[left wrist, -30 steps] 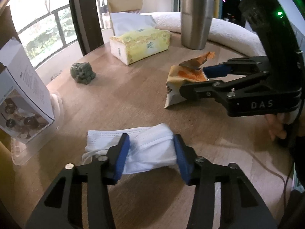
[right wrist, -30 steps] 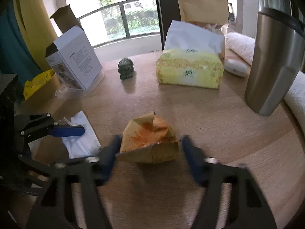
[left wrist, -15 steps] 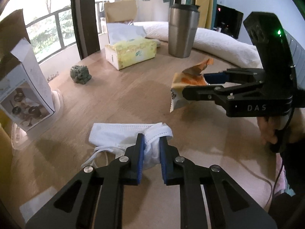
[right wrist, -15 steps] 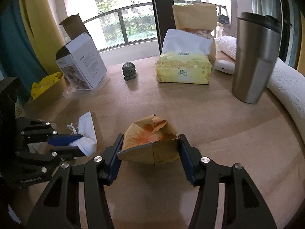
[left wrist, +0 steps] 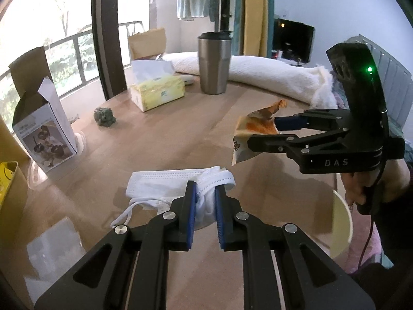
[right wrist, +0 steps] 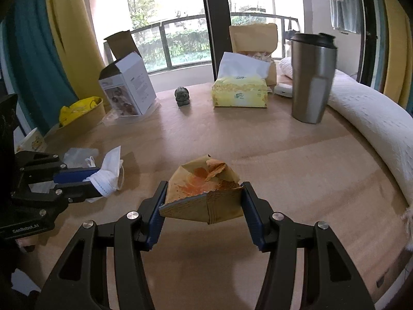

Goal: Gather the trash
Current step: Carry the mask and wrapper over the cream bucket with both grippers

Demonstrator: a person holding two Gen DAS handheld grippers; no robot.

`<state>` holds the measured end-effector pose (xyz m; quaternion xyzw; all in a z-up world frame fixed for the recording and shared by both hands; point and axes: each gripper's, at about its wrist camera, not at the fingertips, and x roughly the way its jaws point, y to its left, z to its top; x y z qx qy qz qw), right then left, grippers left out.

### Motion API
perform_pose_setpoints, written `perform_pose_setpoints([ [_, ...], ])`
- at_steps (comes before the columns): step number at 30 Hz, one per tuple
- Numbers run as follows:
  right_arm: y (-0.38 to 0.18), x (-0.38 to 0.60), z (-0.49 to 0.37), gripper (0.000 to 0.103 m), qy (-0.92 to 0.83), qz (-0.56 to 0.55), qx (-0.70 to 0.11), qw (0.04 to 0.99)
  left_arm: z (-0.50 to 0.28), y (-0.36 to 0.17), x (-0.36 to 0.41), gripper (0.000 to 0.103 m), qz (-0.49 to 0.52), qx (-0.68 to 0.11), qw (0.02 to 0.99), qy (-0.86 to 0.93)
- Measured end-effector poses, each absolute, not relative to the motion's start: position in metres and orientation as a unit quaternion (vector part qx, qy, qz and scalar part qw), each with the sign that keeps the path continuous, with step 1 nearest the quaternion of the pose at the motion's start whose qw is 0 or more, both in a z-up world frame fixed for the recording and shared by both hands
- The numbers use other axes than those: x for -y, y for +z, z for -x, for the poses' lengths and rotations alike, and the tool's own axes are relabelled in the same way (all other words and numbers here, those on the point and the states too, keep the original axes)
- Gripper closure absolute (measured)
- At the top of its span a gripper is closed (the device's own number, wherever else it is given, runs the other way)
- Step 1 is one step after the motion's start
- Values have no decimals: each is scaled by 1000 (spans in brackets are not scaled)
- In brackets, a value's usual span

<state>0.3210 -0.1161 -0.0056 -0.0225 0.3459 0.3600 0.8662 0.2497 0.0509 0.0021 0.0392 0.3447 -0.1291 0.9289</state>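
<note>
A crumpled white face mask (left wrist: pixel 160 183) hangs pinched between the blue pads of my left gripper (left wrist: pixel 205 186), which is shut on it just above the round wooden table (left wrist: pixel 167 142). In the right wrist view the same mask (right wrist: pixel 112 165) droops from the left gripper (right wrist: pixel 96 180) at the left. My right gripper (right wrist: pixel 205 188) is shut on a torn tan and orange snack bag (right wrist: pixel 206 211), held off the tabletop. From the left wrist view, the right gripper (left wrist: pixel 263 131) and the snack bag (left wrist: pixel 241 149) sit at the right, with a hand behind the handle.
At the table's far side stand a yellow tissue box (right wrist: pixel 238 94), a steel tumbler (right wrist: pixel 312 77), an open white carton (right wrist: pixel 127 85) and a small green figurine (right wrist: pixel 182 97). A rolled white towel (right wrist: pixel 374 118) lines the right edge. A cream paper cup (left wrist: pixel 340 222) sits near right.
The left jaws closed from wide around the mask to pinched on it. Both grippers rose and drew back from the table's far side, carrying the mask and the snack bag.
</note>
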Motion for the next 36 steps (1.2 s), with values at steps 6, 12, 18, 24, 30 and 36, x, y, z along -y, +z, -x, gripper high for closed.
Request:
perform_pose_setpoints([
  [6, -6, 137, -287, 48, 356, 22, -338, 871, -216, -1, -34, 88, -35, -334, 932, -135],
  [12, -9, 160, -259, 48, 352, 9, -326, 877, -187, 0, -17, 88, -50, -328, 934, -132],
  [18, -19, 185, -238, 48, 343, -6, -326, 881, -165, -2, 6, 88, -55, -322, 936, -133],
  [24, -28, 215, -223, 48, 335, -20, -325, 884, -153, -9, 29, 88, -51, -330, 933, -133],
  [30, -38, 245, -209, 48, 334, -29, -323, 885, -144, -12, 54, 88, -51, -330, 932, -137],
  [36, -58, 276, -199, 48, 319, -48, -332, 887, -141, -20, 92, 88, -73, -337, 926, -155],
])
